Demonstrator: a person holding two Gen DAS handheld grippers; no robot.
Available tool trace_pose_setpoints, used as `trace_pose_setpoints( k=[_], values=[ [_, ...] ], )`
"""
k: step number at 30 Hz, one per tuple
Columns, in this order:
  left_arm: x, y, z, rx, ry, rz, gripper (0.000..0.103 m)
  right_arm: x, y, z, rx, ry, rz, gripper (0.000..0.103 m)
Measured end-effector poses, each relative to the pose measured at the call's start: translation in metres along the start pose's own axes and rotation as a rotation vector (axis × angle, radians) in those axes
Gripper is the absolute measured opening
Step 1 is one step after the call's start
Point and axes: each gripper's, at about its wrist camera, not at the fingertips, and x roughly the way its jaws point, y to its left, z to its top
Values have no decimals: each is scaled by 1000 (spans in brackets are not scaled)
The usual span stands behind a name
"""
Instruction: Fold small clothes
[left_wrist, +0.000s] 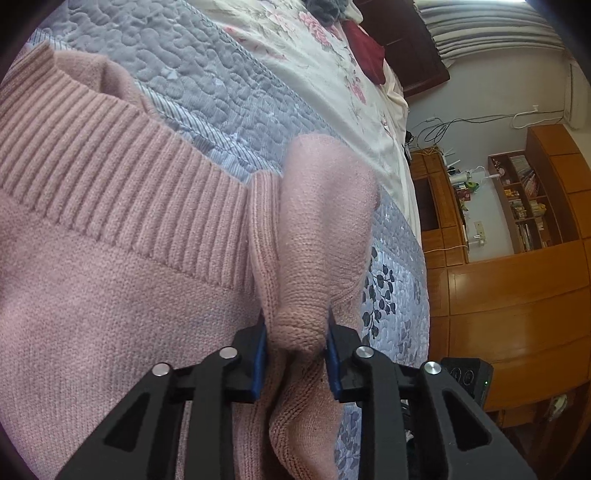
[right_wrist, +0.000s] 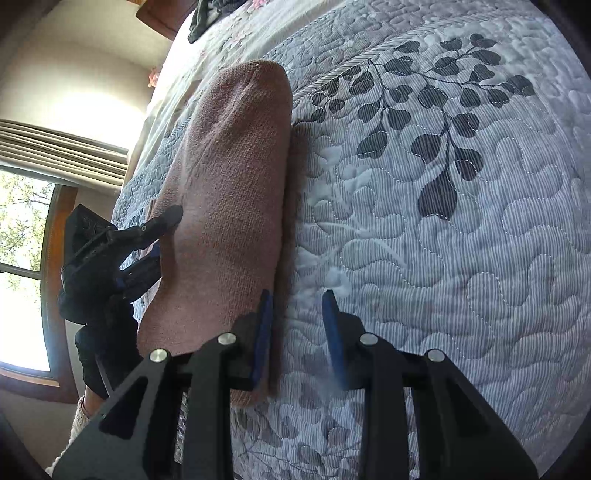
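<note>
Left gripper (left_wrist: 295, 343): jaws closed on a bunched fold of the pink sweater (left_wrist: 110, 295), blue pads pressing both sides.
Right gripper (right_wrist: 297, 332): jaws parted, nothing between them, left pad just beside the sweater's edge.
Left gripper in the right wrist view: fingers reaching into the knit's far side.

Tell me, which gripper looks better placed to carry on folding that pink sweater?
Probably the left. The left gripper already has a fold of the pink sweater pinched between its fingers, so it can carry it over. The right gripper is open over the quilt, holding nothing.
</note>
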Motion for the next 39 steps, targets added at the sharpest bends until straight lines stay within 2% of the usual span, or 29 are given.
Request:
trace_pose_setpoints(
  k=[2, 7, 14, 18, 23, 27, 31, 36, 39],
  values=[
    [-6, -8, -3, 28, -31, 11, 22, -7, -7, -4, -3, -2, -4, 29],
    [-35, -18, -8, 48, -95, -46, 21, -18, -6, -11, -15, -17, -5, 29],
    [-104, -18, -2, 90, -178, -74, 20, -24, 11, -18, -62, -21, -1, 29],
    [-153, 1, 8, 92, -229, -42, 20, -20, 27, -20, -102, -12, 6, 29],
    [-199, 47, 24, 43, -274, 29, 20, -7, 52, -24, -151, 12, 28, 29],
    [-207, 93, 30, -23, -271, 78, 20, 6, 77, -29, -199, 42, 28, 29],
    [-193, 129, 28, -64, -251, 100, 21, 23, 94, -36, -236, 74, 20, 30],
    [-174, 147, 19, -71, -204, 119, 25, 37, 105, -46, -236, 105, 30, 30],
    [-183, 147, 16, -97, -211, 100, 27, 42, 113, -49, -234, 110, 49, 39]
  ],
)
